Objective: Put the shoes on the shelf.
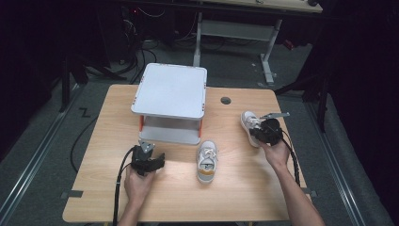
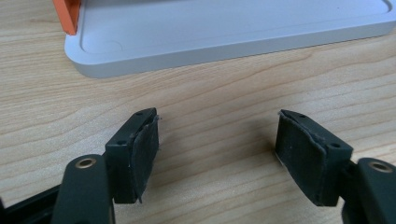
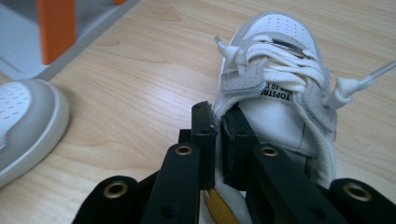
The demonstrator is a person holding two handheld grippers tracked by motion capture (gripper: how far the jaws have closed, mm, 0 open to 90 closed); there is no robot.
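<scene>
Black jaws of the right gripper (image 3: pixel 218 122) pinched the collar of a white sneaker (image 3: pixel 275 88) near the table's (image 1: pixel 244 193) right edge; a firm, level lift would keep it from slipping. Left gripper (image 2: pixel 217 140) rested with jaws spread, empty, before the two-tier rack (image 1: pixel 170 92), beside the second sneaker (image 1: pixel 207 161).

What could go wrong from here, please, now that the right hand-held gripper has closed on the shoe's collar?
1. The right hand-held gripper pinches only a thin edge of the shoe collar, so the shoe might slip or swing when lifted.
2. Its loose lace trails sideways and could drag or snag.
3. Carried towards the white rack, it might bump the other shoe.
</scene>
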